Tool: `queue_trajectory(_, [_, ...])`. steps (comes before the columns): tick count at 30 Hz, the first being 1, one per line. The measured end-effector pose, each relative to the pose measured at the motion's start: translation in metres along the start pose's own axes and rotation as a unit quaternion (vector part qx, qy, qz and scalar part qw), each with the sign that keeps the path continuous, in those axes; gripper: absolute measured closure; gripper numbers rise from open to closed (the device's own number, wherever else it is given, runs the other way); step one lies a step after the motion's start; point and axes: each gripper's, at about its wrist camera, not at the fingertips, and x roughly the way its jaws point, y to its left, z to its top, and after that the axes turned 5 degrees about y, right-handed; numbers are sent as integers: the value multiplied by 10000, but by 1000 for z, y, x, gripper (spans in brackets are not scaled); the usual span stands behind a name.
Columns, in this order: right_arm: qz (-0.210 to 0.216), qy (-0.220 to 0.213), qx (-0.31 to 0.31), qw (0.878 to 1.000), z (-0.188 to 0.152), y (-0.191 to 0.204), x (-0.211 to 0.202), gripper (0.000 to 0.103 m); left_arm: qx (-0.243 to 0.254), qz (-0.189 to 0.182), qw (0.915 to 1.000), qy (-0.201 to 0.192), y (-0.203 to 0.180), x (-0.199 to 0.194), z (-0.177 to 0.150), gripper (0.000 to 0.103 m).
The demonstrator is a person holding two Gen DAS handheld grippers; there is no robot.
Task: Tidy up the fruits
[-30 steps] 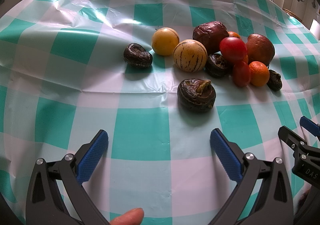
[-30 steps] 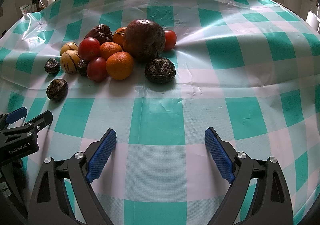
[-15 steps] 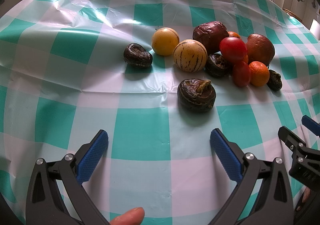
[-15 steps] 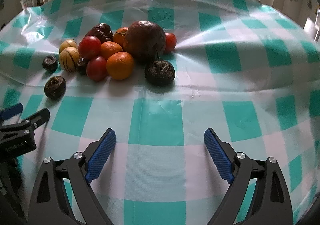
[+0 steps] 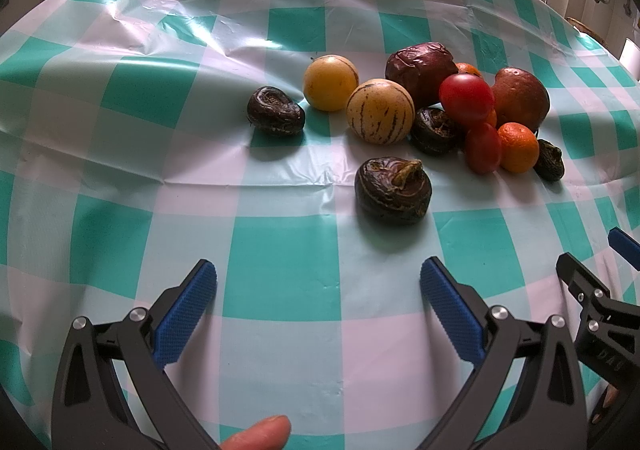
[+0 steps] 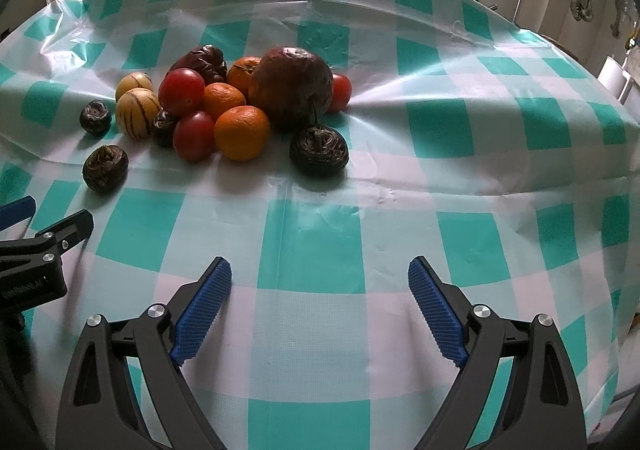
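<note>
fruit pile (image 6: 240, 106) sitting mid-table on tablecloth (image 6: 400, 178) | two shrivelled fruits (image 5: 394, 192) lying apart before and left of it

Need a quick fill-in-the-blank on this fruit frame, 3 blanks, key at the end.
1. Both the left gripper and the right gripper are ____.
2. The tablecloth is checked white and ____.
3. The striped yellow fruit touches a plain ____ fruit behind it.

Missing words: open; green; yellow
</note>
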Motion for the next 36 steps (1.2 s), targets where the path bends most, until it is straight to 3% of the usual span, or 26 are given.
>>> queue_trajectory(17, [-161, -38, -87, 9998, 1, 5, -3, 16, 0, 0, 10000, 0, 0, 0, 0, 1])
queue_trajectory(26, [550, 191, 365, 9976, 3, -16, 5, 16, 0, 1, 10000, 0, 0, 0, 0, 1])
queue_trajectory(36, [591, 193, 354, 9974, 3, -16, 6, 16, 105, -83, 9998, 124, -6, 10, 14, 1])
